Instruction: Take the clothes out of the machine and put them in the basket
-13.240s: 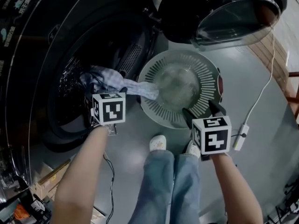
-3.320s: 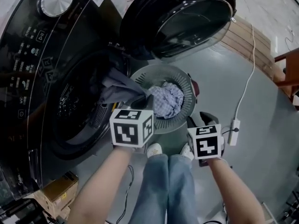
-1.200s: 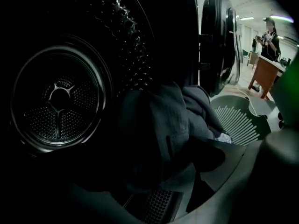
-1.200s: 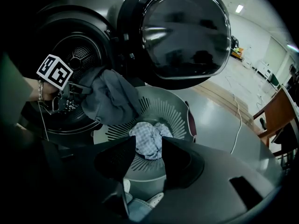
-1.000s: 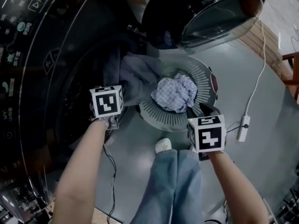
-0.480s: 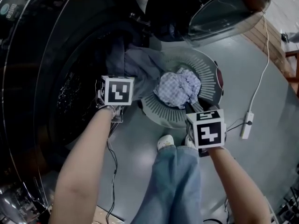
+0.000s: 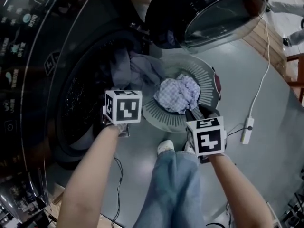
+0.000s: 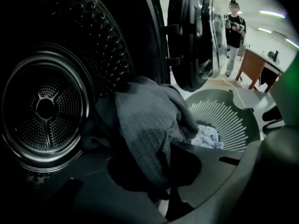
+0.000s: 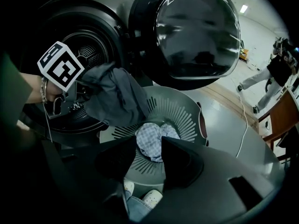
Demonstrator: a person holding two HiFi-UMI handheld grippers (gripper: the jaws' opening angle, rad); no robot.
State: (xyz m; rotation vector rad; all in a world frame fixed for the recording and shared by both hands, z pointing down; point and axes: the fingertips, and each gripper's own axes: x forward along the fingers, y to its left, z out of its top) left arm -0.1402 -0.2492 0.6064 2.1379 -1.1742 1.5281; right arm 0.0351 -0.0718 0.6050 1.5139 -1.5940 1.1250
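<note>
A grey garment [image 7: 137,70] hangs out of the washing machine's drum [image 7: 80,103], with one end draped over the rim of the round green basket [image 7: 209,77] on the floor. My left gripper [image 7: 124,93] is at the drum's mouth. Its jaws are closing, and the grey garment [image 8: 145,125] runs down between them and is pinched there. A checked light cloth [image 7: 178,93] lies in the basket. My right gripper [image 9: 152,160] hovers over the basket's near edge, open, with nothing between its jaws; the checked cloth [image 9: 152,141] shows through the gap.
The machine's round door [image 7: 213,13] stands open above the basket. A white cable and power strip [image 7: 247,129] lie on the grey floor at the right. The person's legs and shoes [image 7: 166,148] stand just in front of the basket. Another person [image 8: 233,31] stands far back.
My left gripper has moved right, to the grey garment at the drum's mouth, and its jaws have come together on it. The right gripper has kept its place.
</note>
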